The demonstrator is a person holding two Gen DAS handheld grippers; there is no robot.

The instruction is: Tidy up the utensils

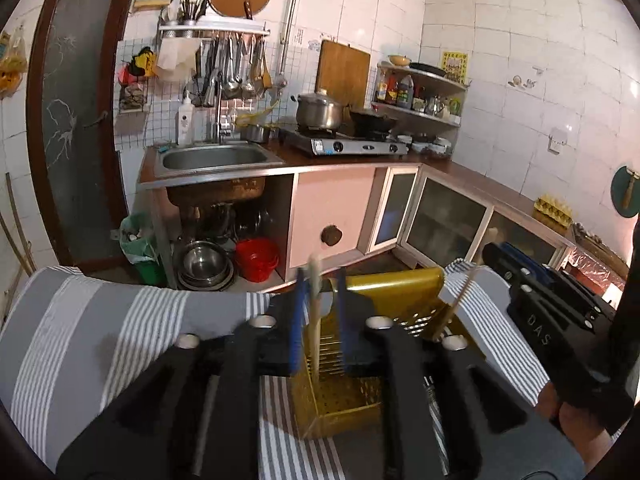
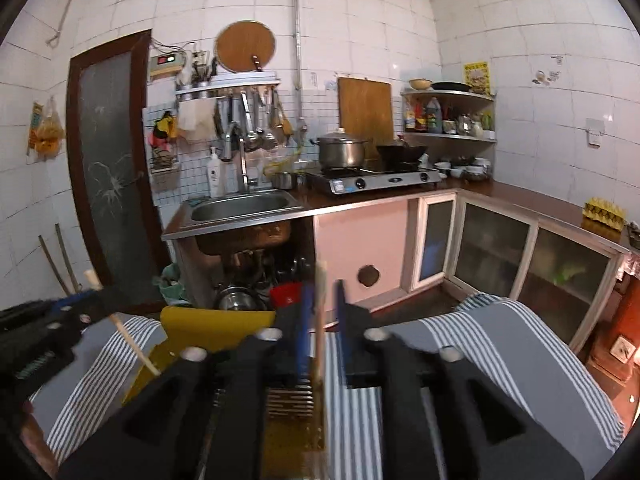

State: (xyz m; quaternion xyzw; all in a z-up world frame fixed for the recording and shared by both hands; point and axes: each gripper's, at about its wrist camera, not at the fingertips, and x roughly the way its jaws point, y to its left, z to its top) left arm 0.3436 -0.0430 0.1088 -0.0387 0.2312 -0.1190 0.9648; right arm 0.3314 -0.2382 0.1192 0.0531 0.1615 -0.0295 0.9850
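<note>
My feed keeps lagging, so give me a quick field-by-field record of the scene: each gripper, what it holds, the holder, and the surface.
left gripper: holds one chopstick upright between its fingers, over the holder
right gripper: holds another chopstick upright, lower end at the holder
holder: yellow perforated utensil holder, lying on the cloth between the two grippers
surface: grey and white striped cloth
background: kitchen sink, gas stove with a steel pot
</note>
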